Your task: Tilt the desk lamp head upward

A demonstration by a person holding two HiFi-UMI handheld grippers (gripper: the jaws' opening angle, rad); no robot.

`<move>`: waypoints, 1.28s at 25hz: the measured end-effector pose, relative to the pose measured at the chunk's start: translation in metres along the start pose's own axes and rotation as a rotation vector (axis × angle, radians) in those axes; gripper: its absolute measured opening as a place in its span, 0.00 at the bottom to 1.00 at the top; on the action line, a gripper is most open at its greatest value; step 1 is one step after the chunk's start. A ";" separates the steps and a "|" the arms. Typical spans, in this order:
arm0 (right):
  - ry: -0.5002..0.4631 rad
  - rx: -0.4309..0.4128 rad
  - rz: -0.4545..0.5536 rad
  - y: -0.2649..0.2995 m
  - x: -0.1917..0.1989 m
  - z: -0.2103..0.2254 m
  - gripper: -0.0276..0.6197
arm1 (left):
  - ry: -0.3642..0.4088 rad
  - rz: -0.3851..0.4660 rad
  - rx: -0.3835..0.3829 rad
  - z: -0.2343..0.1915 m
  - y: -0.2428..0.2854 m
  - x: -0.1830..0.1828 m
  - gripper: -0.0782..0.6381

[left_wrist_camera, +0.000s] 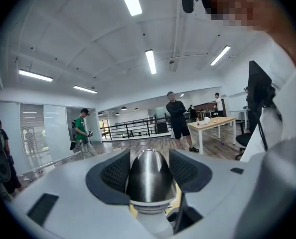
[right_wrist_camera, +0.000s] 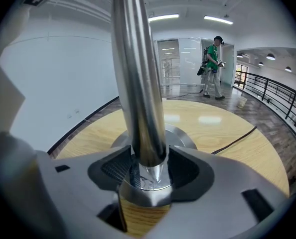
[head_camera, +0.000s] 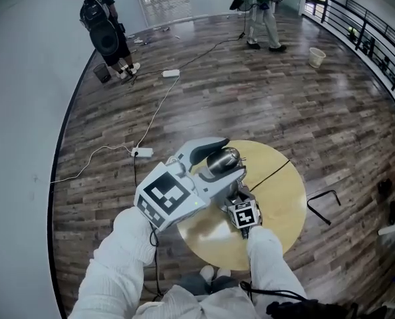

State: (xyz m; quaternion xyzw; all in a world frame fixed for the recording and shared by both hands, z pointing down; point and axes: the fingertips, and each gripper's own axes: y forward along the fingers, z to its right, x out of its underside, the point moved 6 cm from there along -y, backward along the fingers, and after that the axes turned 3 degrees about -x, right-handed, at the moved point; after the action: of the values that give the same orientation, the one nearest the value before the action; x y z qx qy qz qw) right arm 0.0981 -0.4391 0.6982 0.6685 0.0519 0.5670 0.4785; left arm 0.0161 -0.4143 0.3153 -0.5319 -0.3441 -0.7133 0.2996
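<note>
The desk lamp stands on a round wooden table (head_camera: 284, 205). Its silver cone-shaped head (head_camera: 222, 161) sits between the dark pads of my left gripper (left_wrist_camera: 149, 172), which is shut on its sides. In the left gripper view the head (left_wrist_camera: 149, 176) narrows away from the camera. My right gripper (right_wrist_camera: 148, 172) is shut on the lamp's shiny pole (right_wrist_camera: 138, 83), low down, just above the round metal base (right_wrist_camera: 185, 137). In the head view only the right gripper's marker cube (head_camera: 244, 214) shows clearly, below the left gripper (head_camera: 217, 159).
The lamp's black cord (head_camera: 274, 171) runs across the table and off its far right edge. A bent black frame (head_camera: 324, 203) lies on the floor to the right. Farther off are a white power strip (head_camera: 142, 153), a railing (head_camera: 370, 32), a bucket (head_camera: 316, 57) and standing people (head_camera: 108, 32).
</note>
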 end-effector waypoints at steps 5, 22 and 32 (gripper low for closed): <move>0.120 -0.028 0.063 -0.017 0.002 0.005 0.41 | -0.012 0.035 -0.034 0.000 -0.005 -0.002 0.45; 0.130 0.153 0.589 -0.190 -0.017 -0.069 0.12 | -0.303 0.131 -0.370 0.075 -0.139 0.110 0.24; 0.156 0.199 0.600 -0.209 -0.012 -0.121 0.06 | -0.488 -0.119 -0.325 0.163 -0.110 0.202 0.11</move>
State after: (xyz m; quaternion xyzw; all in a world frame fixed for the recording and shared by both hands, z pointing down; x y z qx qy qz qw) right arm 0.0952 -0.2638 0.5315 0.6519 -0.0557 0.7245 0.2167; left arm -0.0324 -0.2302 0.5234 -0.7076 -0.3180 -0.6264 0.0766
